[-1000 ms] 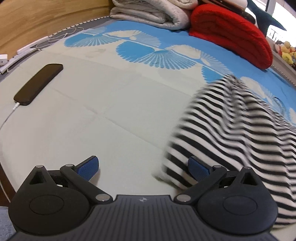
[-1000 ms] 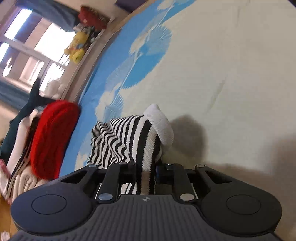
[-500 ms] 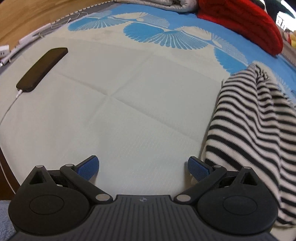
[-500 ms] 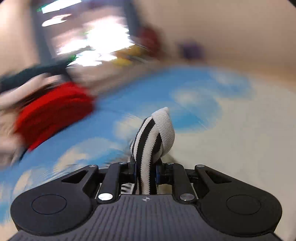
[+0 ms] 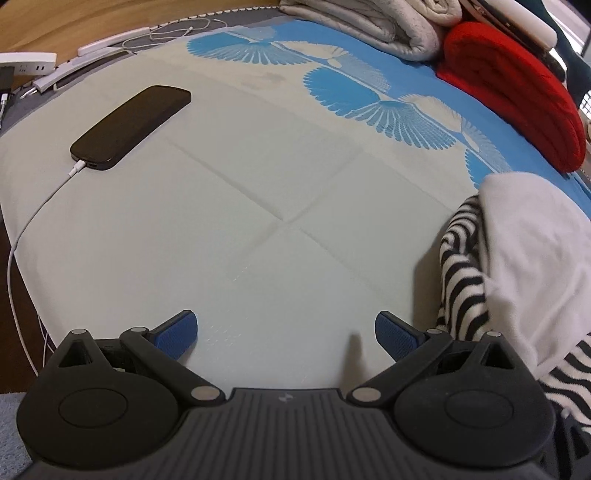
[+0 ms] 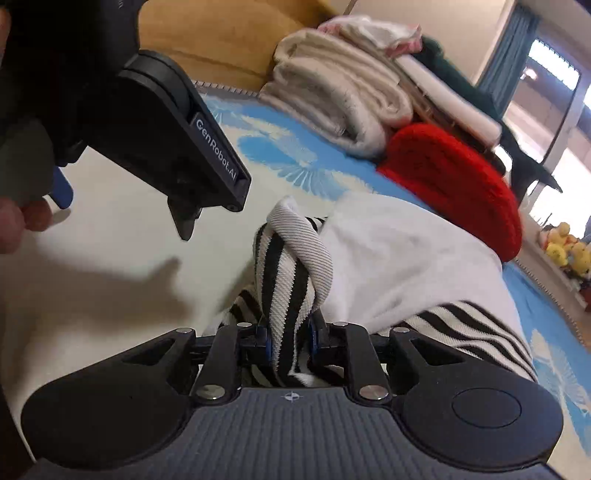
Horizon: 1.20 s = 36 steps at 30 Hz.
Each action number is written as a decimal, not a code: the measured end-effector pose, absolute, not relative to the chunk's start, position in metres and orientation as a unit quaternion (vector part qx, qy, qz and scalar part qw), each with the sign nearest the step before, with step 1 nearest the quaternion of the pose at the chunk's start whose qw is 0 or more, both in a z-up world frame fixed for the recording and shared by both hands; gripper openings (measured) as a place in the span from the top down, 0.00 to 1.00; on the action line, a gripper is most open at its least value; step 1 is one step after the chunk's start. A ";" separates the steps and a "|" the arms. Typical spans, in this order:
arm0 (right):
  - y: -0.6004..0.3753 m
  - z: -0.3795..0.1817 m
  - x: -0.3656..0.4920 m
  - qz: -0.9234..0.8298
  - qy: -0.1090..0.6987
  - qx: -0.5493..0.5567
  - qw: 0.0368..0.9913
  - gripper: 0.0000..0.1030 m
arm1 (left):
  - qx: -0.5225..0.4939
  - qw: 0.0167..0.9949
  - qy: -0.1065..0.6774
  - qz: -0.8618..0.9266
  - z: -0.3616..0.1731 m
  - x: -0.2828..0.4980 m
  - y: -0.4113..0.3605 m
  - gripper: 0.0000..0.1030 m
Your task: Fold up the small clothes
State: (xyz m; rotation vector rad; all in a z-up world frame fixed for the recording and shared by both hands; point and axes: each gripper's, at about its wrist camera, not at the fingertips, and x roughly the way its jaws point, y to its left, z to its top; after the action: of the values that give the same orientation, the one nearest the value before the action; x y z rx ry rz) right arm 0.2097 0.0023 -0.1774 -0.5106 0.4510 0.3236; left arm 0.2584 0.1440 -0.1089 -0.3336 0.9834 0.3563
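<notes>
A black-and-white striped garment (image 6: 288, 280) with a white part (image 6: 402, 258) hangs bunched from my right gripper (image 6: 290, 341), which is shut on its ribbed edge above the bed. In the left wrist view the garment (image 5: 465, 291) shows at the right edge, its white part (image 5: 535, 251) draped over it. My left gripper (image 5: 286, 330) is open and empty, low over the pale sheet, just left of the garment. Its black body (image 6: 166, 122) shows upper left in the right wrist view.
A black phone (image 5: 129, 125) on a white cable lies at the bed's left. Folded grey and cream blankets (image 5: 388, 22) and a red knit (image 5: 517, 92) are stacked at the back. A power strip (image 5: 26, 62) sits on the far left edge.
My right gripper swung round with the garment and now faces the blanket stack. The garment shifted right, with its white part now on top. My left gripper stayed open and pulled back slightly.
</notes>
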 end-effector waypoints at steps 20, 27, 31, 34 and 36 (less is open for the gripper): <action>-0.159 -0.099 0.186 0.069 0.285 -0.046 0.955 0.68 | -0.179 0.887 0.422 -0.058 -0.086 0.244 0.090 0.00; -0.144 -0.150 0.168 0.059 0.330 -0.112 0.936 0.69 | -0.069 0.873 0.484 0.007 -0.119 0.253 0.048 0.00; -0.155 -0.133 0.160 0.072 0.334 -0.069 0.937 0.69 | -0.048 0.881 0.470 0.012 -0.117 0.249 0.040 0.00; -0.165 -0.148 0.172 0.076 0.348 -0.057 0.933 0.69 | -0.036 0.884 0.465 0.012 -0.115 0.246 0.040 0.00; -0.166 -0.145 0.175 0.076 0.350 -0.035 0.933 0.69 | -0.034 0.885 0.464 0.014 -0.115 0.246 0.038 0.00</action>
State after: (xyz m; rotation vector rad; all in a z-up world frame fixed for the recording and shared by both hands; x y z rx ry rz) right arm 0.1753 -0.1665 -0.1448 -0.0723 0.7152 0.1552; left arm 0.2460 0.0385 -0.1151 -0.0709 0.9658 0.0301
